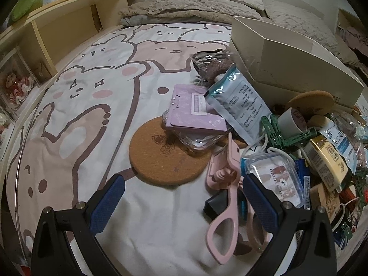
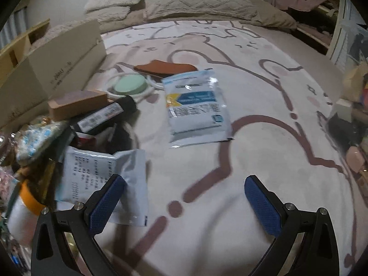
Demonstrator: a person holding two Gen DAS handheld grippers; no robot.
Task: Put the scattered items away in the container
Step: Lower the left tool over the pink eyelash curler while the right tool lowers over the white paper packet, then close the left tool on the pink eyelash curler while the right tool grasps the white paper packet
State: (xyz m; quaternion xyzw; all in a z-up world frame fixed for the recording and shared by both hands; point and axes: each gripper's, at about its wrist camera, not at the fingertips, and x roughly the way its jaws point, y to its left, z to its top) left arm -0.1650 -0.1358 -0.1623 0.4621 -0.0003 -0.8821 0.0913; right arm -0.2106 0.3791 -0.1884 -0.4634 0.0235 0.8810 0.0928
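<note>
Both grippers, left gripper [image 1: 184, 197] and right gripper [image 2: 184, 197], are being held wide and empty, so the pink scissors [image 1: 226, 184] just inside the left's right finger are probably best being pinched at the handles, box [image 1: 296, 69] well ahead-right.

On the bedspread [image 1: 76, 119], a coaster [image 1: 165, 158] lies left of the scissors [image 1: 226, 179] (box [image 1: 296, 69] behind them).

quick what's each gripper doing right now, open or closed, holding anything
Left gripper: open, holding nothing; the pink scissors lie on the bed by its right finger.
Right gripper: open, holding nothing, over bare bedsheet.
</note>
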